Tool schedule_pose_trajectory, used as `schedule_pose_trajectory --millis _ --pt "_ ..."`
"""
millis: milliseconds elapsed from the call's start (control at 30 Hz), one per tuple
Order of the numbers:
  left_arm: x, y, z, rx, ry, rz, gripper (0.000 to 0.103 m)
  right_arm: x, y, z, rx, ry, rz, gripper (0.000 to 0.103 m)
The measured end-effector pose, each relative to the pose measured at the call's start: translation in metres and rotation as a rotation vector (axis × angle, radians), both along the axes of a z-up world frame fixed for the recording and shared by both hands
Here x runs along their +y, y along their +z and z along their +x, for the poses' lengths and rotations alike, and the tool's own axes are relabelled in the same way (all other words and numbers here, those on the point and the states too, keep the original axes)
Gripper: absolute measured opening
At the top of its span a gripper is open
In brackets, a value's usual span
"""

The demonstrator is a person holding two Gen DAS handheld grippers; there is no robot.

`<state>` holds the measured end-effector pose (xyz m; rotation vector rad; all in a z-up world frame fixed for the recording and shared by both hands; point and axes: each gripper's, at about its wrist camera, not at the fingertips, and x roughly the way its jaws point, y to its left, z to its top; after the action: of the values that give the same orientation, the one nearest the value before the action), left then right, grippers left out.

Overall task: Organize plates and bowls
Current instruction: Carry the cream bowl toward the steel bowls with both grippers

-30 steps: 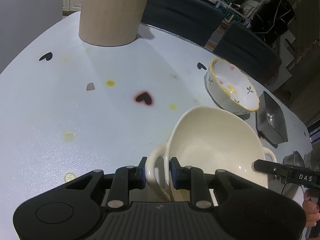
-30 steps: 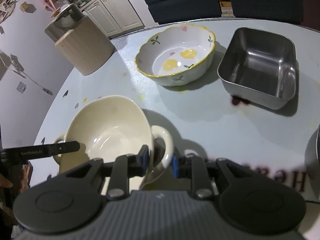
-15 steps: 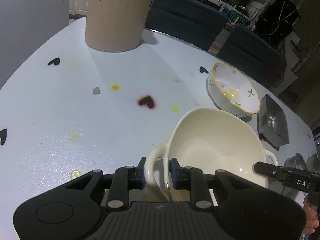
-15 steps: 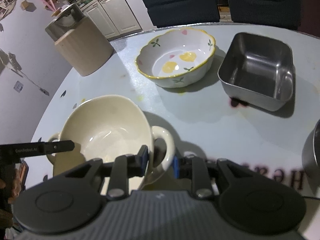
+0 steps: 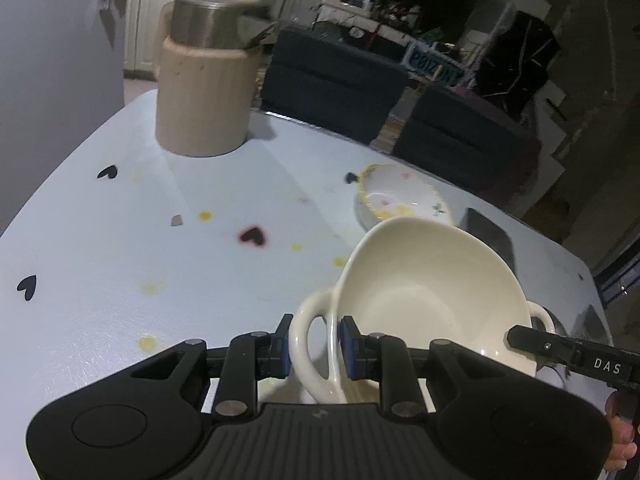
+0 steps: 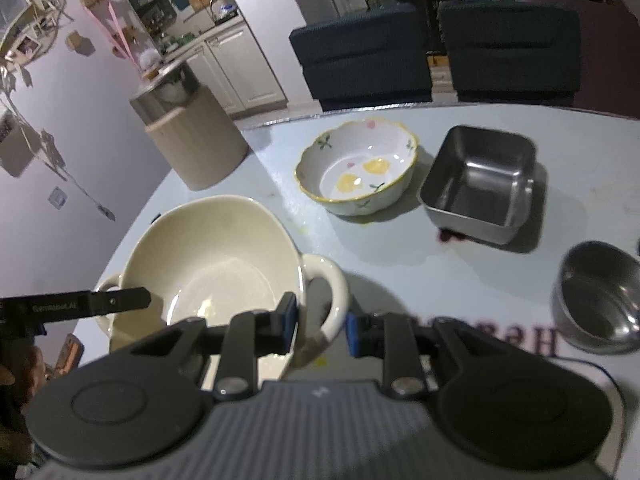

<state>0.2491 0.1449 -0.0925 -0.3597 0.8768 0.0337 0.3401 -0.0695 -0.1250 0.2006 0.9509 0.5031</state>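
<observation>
L claw (image 5: 314, 346) is clamped on one loop handle of the cream two-handled bowl (image 5: 432, 292); blue pads sit on either side of the handle's wall, touching it. R claw (image 6: 320, 322) is clamped on the opposite handle (image 6: 332, 300): one pad is inside the loop next to the bowl's rim, the other on the handle's outer face. Each claw shows up in the other's view as a thin black finger at the far handle. So the bowl hangs btwn both claws, w/ its shadow on the counter (image 5: 160, 240) beneath it, and reads as held off the surface, tilted a bit in the L view. Bowl is empty, glossy inside.

Beyond it, further along the counter: a scalloped white bowl w/ yellow rim and fruit/leaf print (image 6: 358, 172), upright and empty. Just beside that, on its right in the R view, a square steel container (image 6: 480, 184), near but not touching. Closer to the R edge, a round steel bowl (image 6: 596, 292), well apart from the others.

At the far L corner of the counter stands a ribbed beige canister w/ a steel lid (image 5: 206, 92). Counter is pale blue w/ black heart marks and yellow spots. Behind it are two dark chairs (image 6: 368, 56); room bkgd is cluttered and dim. A bit of the person's hand (image 5: 622, 444) shows at the lower R edge of the L view.
</observation>
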Motion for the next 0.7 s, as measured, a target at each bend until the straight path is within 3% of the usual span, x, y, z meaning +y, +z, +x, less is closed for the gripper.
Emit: schedule_pose_trajectory --millis 367,700 --pt "-0.050 0.020 -0.033 -0.036 -0.056 -0.031 0.025 -0.053 0.027 -0.059 -0.055 -0.085 0.003 0.029" --pt "-0.105 0.025 -0.040 -0.052 -0.122 -0.042 0.025 -0.106 0.032 -0.090 -0.072 -0.174 -0.002 0.029"
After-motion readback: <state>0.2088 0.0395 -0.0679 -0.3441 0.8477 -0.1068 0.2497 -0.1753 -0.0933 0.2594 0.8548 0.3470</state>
